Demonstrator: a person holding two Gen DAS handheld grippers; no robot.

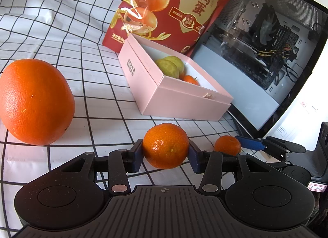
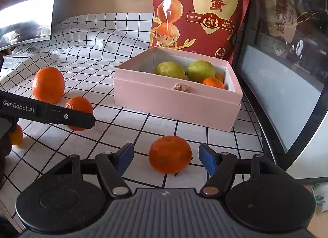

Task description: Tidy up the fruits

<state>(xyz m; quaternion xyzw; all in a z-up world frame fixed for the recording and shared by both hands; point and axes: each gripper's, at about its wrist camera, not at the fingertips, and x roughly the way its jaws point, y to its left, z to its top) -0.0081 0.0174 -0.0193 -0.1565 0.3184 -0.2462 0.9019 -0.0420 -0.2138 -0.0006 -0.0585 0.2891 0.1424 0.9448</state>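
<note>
mandarins in front of both grippers, pink box [image 2: 176,102] behind.
left gripper [image 1: 165,157] pinches a mandarin [image 1: 165,145] above the checked cloth [image 1: 86,86]; right gripper [image 2: 166,159] jaws spread around another mandarin [image 2: 170,155], not touching.

Bright, sharp daylight; glare on glass, fisheye bending at edges

Five oranges in all outside the box: one large orange [image 2: 48,84] and four small mandarins [image 2: 170,154] on the checked cloth [image 2: 98,39]. Inside the single pink box [image 2: 174,102]: two green pears [image 2: 201,71] and two more mandarins. One red snack bag [image 2: 205,12] stands behind.
</note>
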